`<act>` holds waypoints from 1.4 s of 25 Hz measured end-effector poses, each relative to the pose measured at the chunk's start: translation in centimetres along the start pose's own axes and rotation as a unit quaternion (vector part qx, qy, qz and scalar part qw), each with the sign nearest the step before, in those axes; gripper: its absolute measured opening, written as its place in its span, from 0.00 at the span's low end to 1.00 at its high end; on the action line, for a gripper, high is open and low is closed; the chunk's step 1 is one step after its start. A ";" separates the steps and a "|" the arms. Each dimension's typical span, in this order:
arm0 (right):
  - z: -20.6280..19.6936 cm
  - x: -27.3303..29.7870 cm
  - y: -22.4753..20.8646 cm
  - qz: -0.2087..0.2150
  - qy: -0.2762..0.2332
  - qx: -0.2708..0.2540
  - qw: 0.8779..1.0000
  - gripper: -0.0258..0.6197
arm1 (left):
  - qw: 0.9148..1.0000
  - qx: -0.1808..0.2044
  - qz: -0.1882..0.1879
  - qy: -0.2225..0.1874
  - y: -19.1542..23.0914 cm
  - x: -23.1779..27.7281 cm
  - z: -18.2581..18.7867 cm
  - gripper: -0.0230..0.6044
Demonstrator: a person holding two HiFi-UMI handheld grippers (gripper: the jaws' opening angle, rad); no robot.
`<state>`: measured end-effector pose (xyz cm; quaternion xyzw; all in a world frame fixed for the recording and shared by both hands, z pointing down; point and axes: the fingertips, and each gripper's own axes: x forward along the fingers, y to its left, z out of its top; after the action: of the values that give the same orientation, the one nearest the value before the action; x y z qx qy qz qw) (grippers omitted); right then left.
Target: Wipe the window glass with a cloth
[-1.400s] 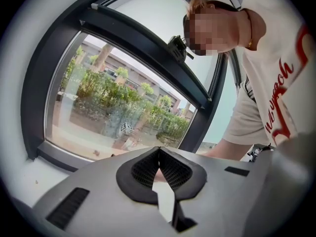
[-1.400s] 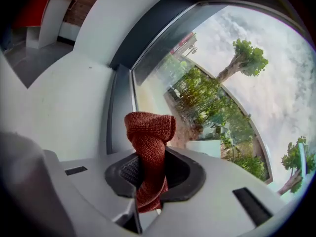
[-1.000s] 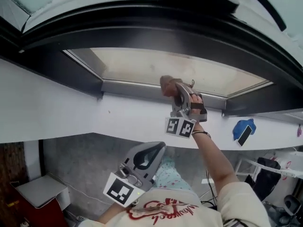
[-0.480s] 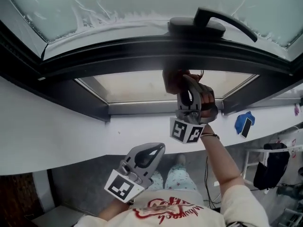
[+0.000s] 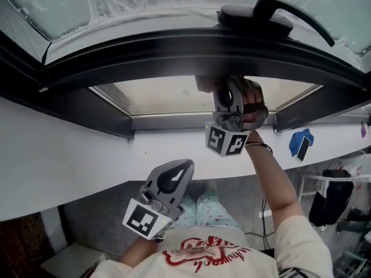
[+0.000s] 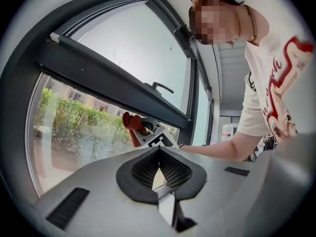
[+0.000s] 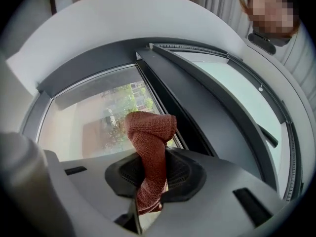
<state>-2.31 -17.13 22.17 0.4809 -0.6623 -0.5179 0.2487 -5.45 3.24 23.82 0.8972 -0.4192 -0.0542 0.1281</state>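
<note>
My left gripper (image 5: 183,167) hangs well below the window glass (image 5: 155,95), its jaws pressed together with nothing between them. My right gripper (image 7: 151,180) is up at the glass, jaws clamped on the red-brown cloth (image 7: 150,144); I cannot tell whether its bunched end touches the glass.

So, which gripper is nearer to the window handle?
The right. The right gripper, shut on the cloth, is at the dark frame just below the window handle; the left gripper hangs lower, below the white sill, farther from it.
</note>
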 end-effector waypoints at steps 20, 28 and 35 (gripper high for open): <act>-1.7 0.3 6.4 0.030 -0.088 0.027 0.995 0.15 | 0.999 -0.036 0.025 0.028 0.0 0.8 -5.0 0.07; -2.5 -0.2 8.1 0.032 -0.081 0.052 0.995 0.15 | 0.997 -0.050 0.047 0.037 -0.2 -0.9 -6.8 0.07; -3.6 -0.8 11.4 0.056 -0.065 0.041 0.995 0.15 | 0.996 -0.061 0.058 0.030 0.0 -0.9 -8.0 0.07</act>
<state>-3.30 -18.06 34.06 0.4181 -0.7237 -0.5054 0.2143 -4.36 5.42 31.50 0.8631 -0.4625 -0.0450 0.1978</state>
